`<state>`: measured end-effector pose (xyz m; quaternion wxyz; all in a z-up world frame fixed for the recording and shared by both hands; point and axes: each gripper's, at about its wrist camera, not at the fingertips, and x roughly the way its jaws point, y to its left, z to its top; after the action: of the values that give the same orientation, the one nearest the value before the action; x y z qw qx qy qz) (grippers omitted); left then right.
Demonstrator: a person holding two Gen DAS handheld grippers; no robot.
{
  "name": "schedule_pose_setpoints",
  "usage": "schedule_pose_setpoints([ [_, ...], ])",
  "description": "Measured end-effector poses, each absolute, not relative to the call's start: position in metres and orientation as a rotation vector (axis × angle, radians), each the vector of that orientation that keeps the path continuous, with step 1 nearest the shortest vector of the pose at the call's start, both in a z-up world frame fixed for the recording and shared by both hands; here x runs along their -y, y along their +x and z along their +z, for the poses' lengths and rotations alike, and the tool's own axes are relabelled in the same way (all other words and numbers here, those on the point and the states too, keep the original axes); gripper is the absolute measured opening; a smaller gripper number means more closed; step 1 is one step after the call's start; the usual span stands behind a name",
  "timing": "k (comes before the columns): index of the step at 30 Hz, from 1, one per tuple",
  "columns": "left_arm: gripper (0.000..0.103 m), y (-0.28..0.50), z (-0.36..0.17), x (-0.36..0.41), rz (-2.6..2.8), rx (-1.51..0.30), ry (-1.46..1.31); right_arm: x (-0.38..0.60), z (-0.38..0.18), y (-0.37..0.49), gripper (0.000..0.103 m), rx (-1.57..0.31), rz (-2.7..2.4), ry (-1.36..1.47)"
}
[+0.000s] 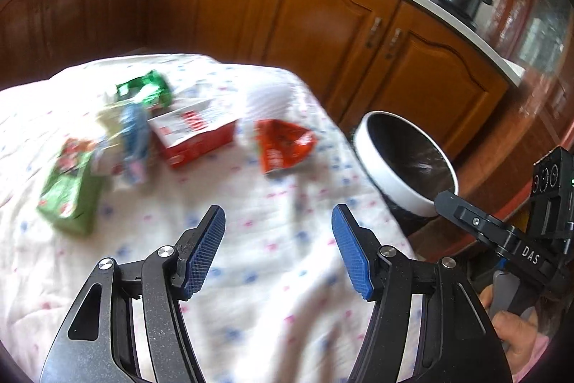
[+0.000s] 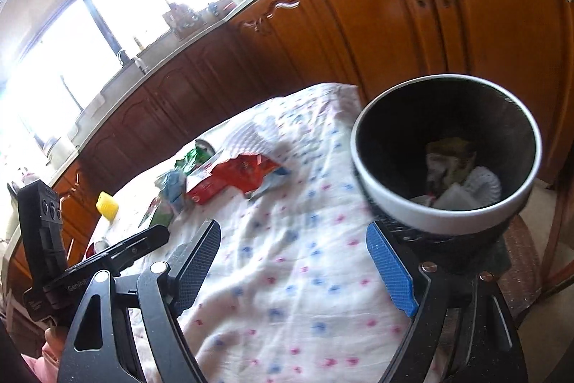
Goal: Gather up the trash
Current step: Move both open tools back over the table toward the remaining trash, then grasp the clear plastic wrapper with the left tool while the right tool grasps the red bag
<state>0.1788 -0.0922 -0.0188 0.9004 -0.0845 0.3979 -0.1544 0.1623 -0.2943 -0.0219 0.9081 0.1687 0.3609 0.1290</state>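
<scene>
Both my jaws hang wide with nothing in them. The bin (image 2: pixel 445 149) beside the worktop (image 1: pixel 251 275) already has some scraps inside, but the red packet (image 1: pixel 283 146), red box (image 1: pixel 193 135) and green wrappers (image 1: pixel 70 192) are left on the cloth, so I'd guess roughly halfway.

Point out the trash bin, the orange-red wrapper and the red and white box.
trash bin (image 2: pixel 445 221), right wrist view, front of its white rim.
orange-red wrapper (image 1: pixel 283 146), left wrist view, middle of the crumpled foil.
red and white box (image 1: pixel 195 131), left wrist view, its printed top face.
</scene>
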Motion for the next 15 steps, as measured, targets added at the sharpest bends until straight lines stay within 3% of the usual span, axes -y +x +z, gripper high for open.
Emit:
schedule_pose_setpoints([
  [15, 0.063, 0.176, -0.021, 0.032, -0.224, -0.808, -0.249, 0.253, -0.033, 0.191, 0.085, -0.774, 0.324, 0.363],
])
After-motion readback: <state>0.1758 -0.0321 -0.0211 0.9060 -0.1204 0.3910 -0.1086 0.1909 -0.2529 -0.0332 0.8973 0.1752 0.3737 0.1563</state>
